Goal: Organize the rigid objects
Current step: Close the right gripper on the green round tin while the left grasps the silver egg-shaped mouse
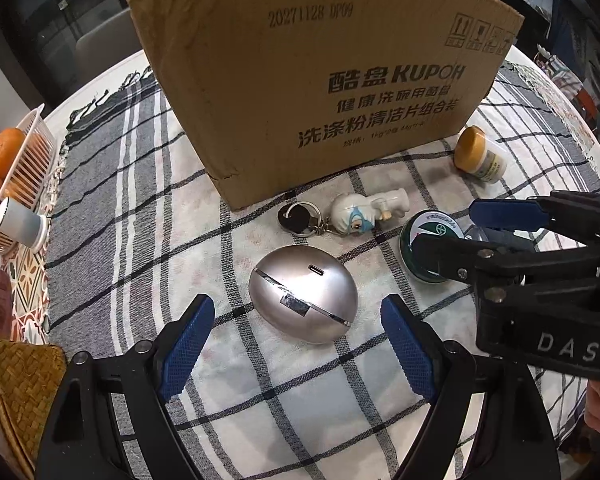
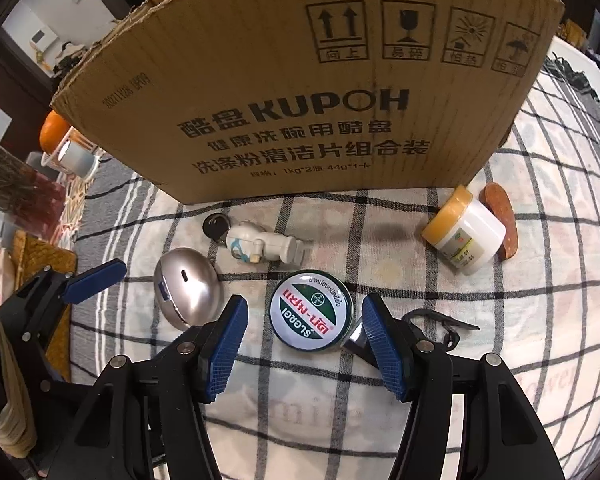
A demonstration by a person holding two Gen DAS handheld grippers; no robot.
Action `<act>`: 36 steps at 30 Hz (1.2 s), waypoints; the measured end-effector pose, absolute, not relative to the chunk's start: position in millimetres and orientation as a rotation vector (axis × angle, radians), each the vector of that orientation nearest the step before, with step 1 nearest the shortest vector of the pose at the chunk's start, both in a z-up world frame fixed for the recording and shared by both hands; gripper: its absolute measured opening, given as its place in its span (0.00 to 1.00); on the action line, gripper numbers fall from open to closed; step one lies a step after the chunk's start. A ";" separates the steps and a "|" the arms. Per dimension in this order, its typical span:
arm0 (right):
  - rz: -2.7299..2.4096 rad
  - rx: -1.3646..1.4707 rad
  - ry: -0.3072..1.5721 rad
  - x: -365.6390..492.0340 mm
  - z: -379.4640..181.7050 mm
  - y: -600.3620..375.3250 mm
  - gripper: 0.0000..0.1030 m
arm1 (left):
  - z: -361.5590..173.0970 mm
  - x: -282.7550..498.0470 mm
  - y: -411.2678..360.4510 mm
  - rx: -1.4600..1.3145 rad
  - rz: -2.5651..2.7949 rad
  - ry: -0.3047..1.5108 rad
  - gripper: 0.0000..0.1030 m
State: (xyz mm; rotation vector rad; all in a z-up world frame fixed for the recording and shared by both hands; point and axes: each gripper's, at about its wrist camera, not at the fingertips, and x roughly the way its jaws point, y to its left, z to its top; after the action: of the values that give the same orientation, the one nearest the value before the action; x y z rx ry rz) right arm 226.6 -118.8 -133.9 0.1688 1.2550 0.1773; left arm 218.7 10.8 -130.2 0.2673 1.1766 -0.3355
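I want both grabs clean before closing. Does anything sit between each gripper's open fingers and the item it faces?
Nothing visible does. The left gripper faces the silver egg-shaped metal case across bare checked tablecloth. The right gripper already flanks the round green-and-white balm tin; a shiny metal piece touches its right finger.

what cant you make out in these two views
- Inside of the cardboard box: both views show only its outer wall.
- Metal piece beside the balm tin: mostly hidden behind the right gripper finger.
- White jar label: too small to read.
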 end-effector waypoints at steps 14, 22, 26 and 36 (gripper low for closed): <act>0.196 0.055 1.287 237.9 -149.5 -93.0 0.59 | -147.1 227.6 7.1 0.289 -0.324 1.194 0.83; 0.206 0.022 1.313 244.5 -157.8 -78.3 0.59 | -158.1 234.0 1.4 0.328 -0.308 1.186 0.81; 0.223 0.024 1.327 247.8 -161.3 -74.9 0.58 | -158.0 236.1 -0.5 0.334 -0.314 1.181 0.79; 0.238 0.060 1.315 248.2 -161.2 -85.3 0.50 | -155.6 236.4 -3.7 0.292 -0.341 1.183 0.61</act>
State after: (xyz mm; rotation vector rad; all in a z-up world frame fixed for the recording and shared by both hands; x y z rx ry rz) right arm 248.2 -85.3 -161.2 0.0599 1.3150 0.2378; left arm 236.4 -3.7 -155.6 0.2918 1.1826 -0.3407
